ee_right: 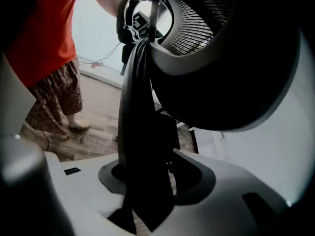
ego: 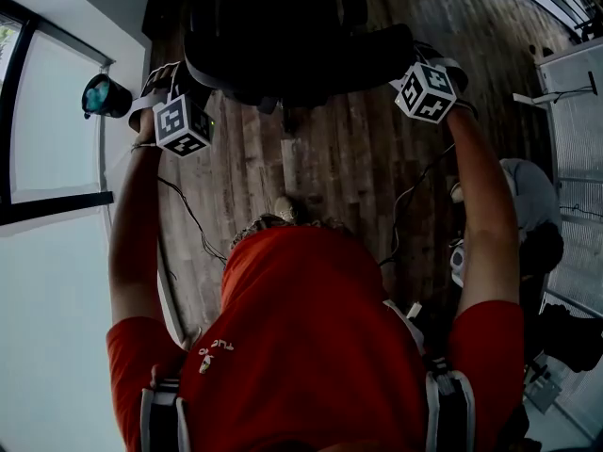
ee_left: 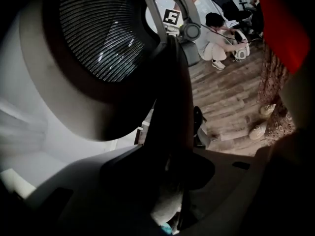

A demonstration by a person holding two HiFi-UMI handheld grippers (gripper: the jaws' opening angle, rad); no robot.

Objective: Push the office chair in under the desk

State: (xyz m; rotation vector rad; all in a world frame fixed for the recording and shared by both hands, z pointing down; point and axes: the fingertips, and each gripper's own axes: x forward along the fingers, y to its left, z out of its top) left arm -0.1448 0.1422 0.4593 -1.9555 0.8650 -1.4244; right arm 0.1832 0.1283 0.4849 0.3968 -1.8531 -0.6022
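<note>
Left gripper (ee_left: 173, 181) and right gripper (ee_right: 147, 181) both clamp the office chair backrest (ego: 301, 55).

Head view: we look from the person's head steeply down, past a red shirt (ego: 311, 328), onto the wooden floor (ego: 358, 168) and the office chair (ego: 283, 36), well below us

Left gripper view: we ride the left tongs (ee_left: 172, 186), hard against the chair's back, facing across it toward the person's right

Right gripper view: we ride the right tongs (ee_right: 147, 181), equally close, facing the opposite way

Shared: all three take in the chair back and floor; both gripper views catch the person's legs
</note>
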